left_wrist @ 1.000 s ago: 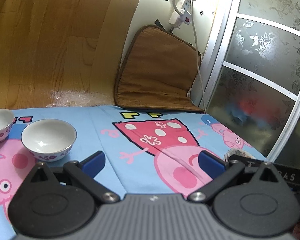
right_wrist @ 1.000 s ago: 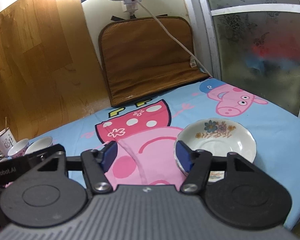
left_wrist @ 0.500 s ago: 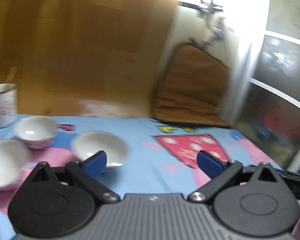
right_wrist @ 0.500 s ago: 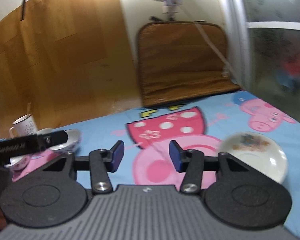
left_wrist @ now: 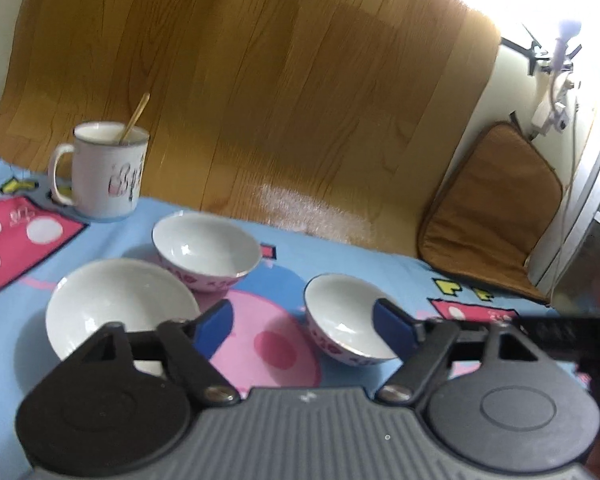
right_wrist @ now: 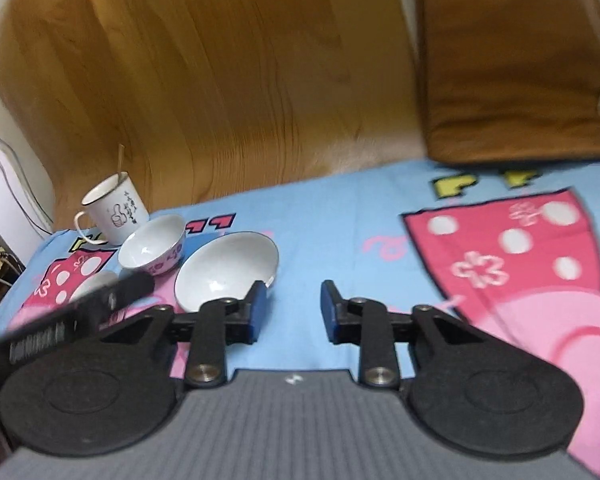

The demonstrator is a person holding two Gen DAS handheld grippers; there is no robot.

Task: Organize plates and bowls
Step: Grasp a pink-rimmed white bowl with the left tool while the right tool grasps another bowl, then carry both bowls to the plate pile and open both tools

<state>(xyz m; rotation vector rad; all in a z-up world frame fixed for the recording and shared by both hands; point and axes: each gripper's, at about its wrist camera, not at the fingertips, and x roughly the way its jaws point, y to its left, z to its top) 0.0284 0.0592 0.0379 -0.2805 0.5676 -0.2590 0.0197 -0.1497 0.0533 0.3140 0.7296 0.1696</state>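
Observation:
Three white bowls with pink patterns sit on the blue cartoon cloth. In the left wrist view the nearest bowl (left_wrist: 342, 316) lies by my right fingertip, a wider bowl (left_wrist: 116, 312) is at left, and a third bowl (left_wrist: 206, 250) is behind. My left gripper (left_wrist: 302, 330) is open and empty, low over the cloth. In the right wrist view the wide bowl (right_wrist: 228, 268) sits just left of my open, empty right gripper (right_wrist: 292, 308), with a smaller bowl (right_wrist: 154, 246) behind it. The left gripper's body shows at the left edge of that view.
A white mug (left_wrist: 106, 172) with a stick in it stands behind the bowls; it also shows in the right wrist view (right_wrist: 114, 208). A brown cushion (left_wrist: 496, 216) leans on the wall at right. A wooden panel backs the cloth.
Both grippers have swung left towards the bowls and mug. The flowered plate has left the right wrist view. The right jaws have narrowed from a second ago.

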